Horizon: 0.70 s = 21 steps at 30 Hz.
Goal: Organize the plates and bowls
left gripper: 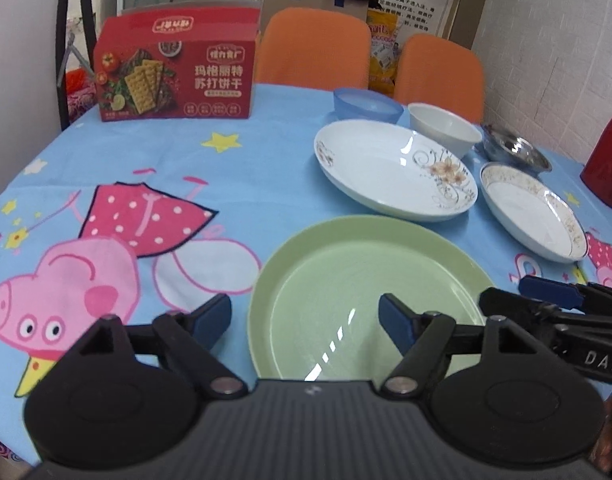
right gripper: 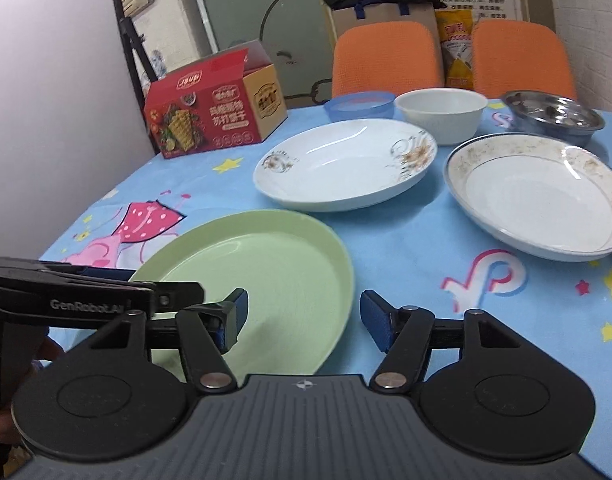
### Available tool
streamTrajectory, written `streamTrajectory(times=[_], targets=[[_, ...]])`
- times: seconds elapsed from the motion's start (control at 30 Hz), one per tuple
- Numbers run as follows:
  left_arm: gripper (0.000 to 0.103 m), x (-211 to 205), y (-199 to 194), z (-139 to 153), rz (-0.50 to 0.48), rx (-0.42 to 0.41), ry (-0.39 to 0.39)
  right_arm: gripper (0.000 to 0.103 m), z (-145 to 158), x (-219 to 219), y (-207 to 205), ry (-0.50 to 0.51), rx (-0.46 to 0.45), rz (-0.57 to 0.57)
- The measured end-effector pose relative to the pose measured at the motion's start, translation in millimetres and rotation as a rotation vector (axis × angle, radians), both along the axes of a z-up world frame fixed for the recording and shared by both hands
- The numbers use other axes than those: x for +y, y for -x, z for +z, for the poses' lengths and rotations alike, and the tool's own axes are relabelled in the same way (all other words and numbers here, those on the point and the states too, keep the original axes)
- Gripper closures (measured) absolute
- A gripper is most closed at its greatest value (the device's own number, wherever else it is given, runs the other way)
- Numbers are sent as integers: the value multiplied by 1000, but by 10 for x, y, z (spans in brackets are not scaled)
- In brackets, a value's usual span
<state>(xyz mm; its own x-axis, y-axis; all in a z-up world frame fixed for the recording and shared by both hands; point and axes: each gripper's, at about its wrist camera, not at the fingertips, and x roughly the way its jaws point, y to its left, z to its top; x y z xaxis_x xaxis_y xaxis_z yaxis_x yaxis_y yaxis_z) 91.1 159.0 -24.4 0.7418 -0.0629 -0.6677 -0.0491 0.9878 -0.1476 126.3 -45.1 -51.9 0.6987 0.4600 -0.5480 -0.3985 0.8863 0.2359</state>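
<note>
Green plate (left gripper: 366,292) sits shallow and glossy near the table's (left gripper: 242,168) front edge, bare cloth on its left. Left gripper (left gripper: 305,318) and right gripper (right gripper: 304,320) hover spread wide, holding nothing.

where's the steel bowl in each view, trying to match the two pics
Left wrist view: the steel bowl sits far right, above the gold-rimmed plate, left of the red jug.
Right wrist view: the steel bowl is at the upper right, behind the gold-rimmed plate.
Shared landmark: the white bowl stands just left of it in both.
</note>
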Motion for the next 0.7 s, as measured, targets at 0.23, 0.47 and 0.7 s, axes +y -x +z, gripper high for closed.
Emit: streamTrajectory(times=[0.23, 0.47, 0.7], targets=[[27, 164, -288, 139, 11, -12, 20, 0, 253, -290, -199, 18, -77, -83], [25, 132, -905, 187, -26, 8, 17, 0, 372, -169, -798, 72, -123, -48], [25, 145, -1304, 180, -24, 20, 16, 0, 221, 16, -1460, 130, -60, -18]])
